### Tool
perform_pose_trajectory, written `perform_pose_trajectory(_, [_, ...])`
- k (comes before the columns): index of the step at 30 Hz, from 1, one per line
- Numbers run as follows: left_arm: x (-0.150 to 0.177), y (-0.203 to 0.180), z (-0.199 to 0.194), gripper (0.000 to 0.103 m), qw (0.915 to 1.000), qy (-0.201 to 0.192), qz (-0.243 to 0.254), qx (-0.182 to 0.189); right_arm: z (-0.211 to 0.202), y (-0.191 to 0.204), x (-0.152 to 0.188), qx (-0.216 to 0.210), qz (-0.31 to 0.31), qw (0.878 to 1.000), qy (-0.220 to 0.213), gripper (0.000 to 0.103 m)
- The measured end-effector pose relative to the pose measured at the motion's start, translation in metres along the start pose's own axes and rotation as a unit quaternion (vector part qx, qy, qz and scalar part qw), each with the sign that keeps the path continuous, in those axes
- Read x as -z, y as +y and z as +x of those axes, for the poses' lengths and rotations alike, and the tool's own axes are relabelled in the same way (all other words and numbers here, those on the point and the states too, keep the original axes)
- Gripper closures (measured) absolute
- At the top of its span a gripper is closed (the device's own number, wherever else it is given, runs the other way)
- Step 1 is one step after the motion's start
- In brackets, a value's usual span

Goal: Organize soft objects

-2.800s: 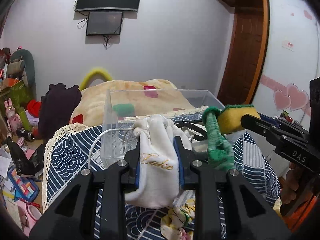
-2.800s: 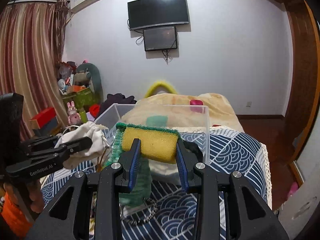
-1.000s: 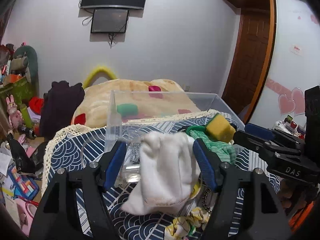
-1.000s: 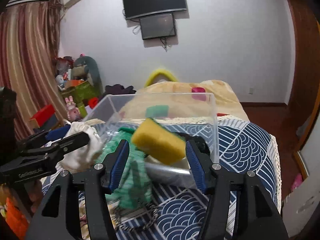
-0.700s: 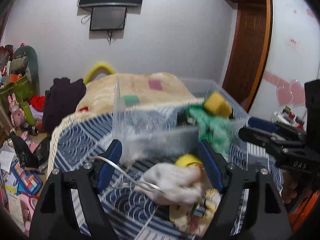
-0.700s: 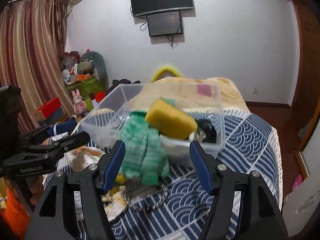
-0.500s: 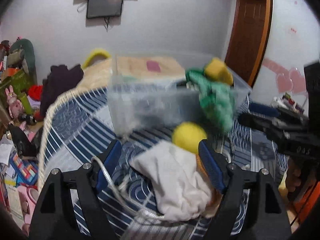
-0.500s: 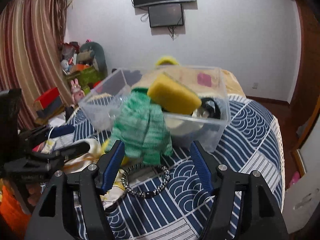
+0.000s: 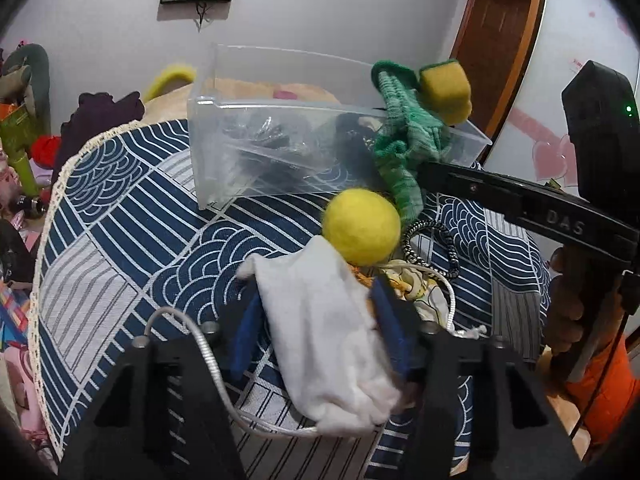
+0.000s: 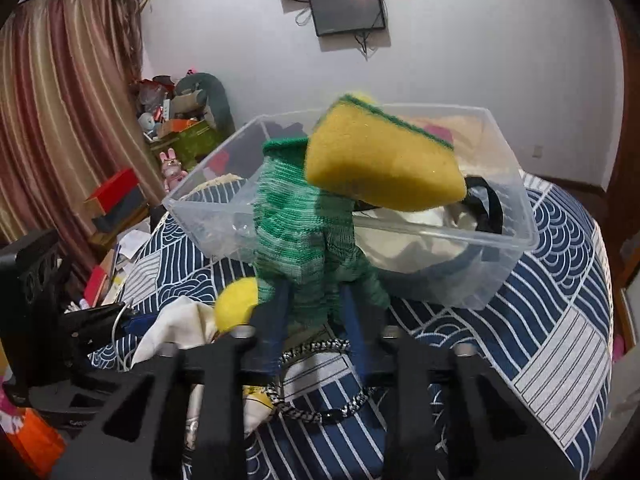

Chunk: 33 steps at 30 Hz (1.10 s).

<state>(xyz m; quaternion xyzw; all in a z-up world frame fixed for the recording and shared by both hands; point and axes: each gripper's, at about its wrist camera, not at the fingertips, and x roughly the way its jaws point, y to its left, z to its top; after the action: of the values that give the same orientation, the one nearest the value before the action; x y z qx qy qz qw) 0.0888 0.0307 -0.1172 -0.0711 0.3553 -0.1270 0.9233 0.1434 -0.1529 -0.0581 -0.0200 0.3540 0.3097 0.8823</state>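
Left wrist view shows a bench under a blue wave-patterned cloth (image 9: pixel 120 216), its lace edge falling away at the left, with open cloth before a clear plastic bin (image 9: pixel 280 148). The left gripper (image 9: pixel 320 316) points down at the cloth, its jaws closed on a white drawstring pouch (image 9: pixel 328 336) just beside a yellow ball (image 9: pixel 361 227). The right gripper (image 10: pixel 316 312) clamps a green knitted cloth (image 10: pixel 300 232), with a yellow sponge (image 10: pixel 380 164) above it at the bin's near rim.
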Motion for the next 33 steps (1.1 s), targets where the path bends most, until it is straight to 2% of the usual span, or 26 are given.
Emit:
perform_pose_trajectory(1, [0.0, 0.0, -0.002, 0.067, 1.0, -0.002, 0.003, -0.001, -0.002, 0.002, 0.0, -0.001, -0.006, 1.0, -0.002, 0.097])
perform_pose_trajectory(3, [-0.001, 0.0, -0.007, 0.084, 0.9999, -0.008, 0.007, -0.004, -0.008, 0.007, -0.001, 0.005, -0.012, 1.0, -0.018, 0.097])
perform_pose_trajectory(5, [-0.003, -0.001, -0.013, 0.09, 0.9995, -0.02, 0.013, -0.019, -0.014, 0.01, -0.004, 0.006, -0.018, 0.999, -0.029, 0.097])
perform_pose_trajectory(8, [-0.007, 0.004, -0.023, 0.092, 0.9985, -0.039, 0.013, -0.036, -0.023, 0.014, -0.005, 0.02, -0.029, 0.999, -0.035, 0.097])
perform_pose_trajectory(10, [-0.009, 0.006, -0.031, 0.092, 0.9975, -0.052, 0.013, -0.046, -0.032, 0.011, -0.002, 0.034, -0.031, 0.998, -0.036, 0.087])
perform_pose_trajectory(12, [-0.011, 0.008, -0.034, 0.092, 0.9968, -0.06, 0.013, -0.052, -0.033, 0.007, 0.002, 0.036, -0.028, 0.998, -0.031, 0.056])
perform_pose_trajectory(14, [-0.014, 0.013, -0.036, 0.092, 0.9966, -0.063, 0.011, -0.051, -0.036, 0.002, 0.009, 0.045, -0.022, 0.998, -0.033, 0.052])
perform_pose_trajectory(20, [-0.02, 0.012, -0.044, 0.092, 0.9952, -0.081, 0.018, -0.051, -0.018, -0.007, 0.026, 0.036, -0.011, 0.999, 0.019, 0.052])
perform_pose_trajectory(25, [-0.02, 0.006, -0.042, 0.092, 0.9954, -0.081, 0.019, -0.047, 0.001, -0.009, 0.032, 0.055, -0.022, 0.997, 0.051, 0.055])
perform_pose_trajectory(27, [-0.018, 0.006, -0.04, 0.092, 0.996, -0.076, 0.018, -0.044, 0.009, -0.01, 0.033, 0.066, -0.022, 0.996, 0.064, 0.068])
perform_pose_trajectory(29, [-0.016, 0.005, -0.037, 0.092, 0.9962, -0.072, 0.019, -0.044, 0.009, -0.01, 0.034, 0.077, -0.029, 0.995, 0.064, 0.072])
perform_pose_trajectory(31, [-0.015, 0.004, -0.035, 0.092, 0.9965, -0.069, 0.019, -0.043, 0.008, -0.011, 0.034, 0.078, -0.032, 0.994, 0.065, 0.08])
perform_pose_trajectory(32, [-0.015, 0.004, -0.034, 0.092, 0.9967, -0.067, 0.018, -0.042, 0.008, -0.011, 0.035, 0.083, -0.034, 0.994, 0.064, 0.09])
perform_pose_trajectory(33, [-0.015, 0.003, -0.034, 0.092, 0.9967, -0.067, 0.019, -0.041, 0.008, -0.011, 0.036, 0.089, -0.037, 0.994, 0.061, 0.094])
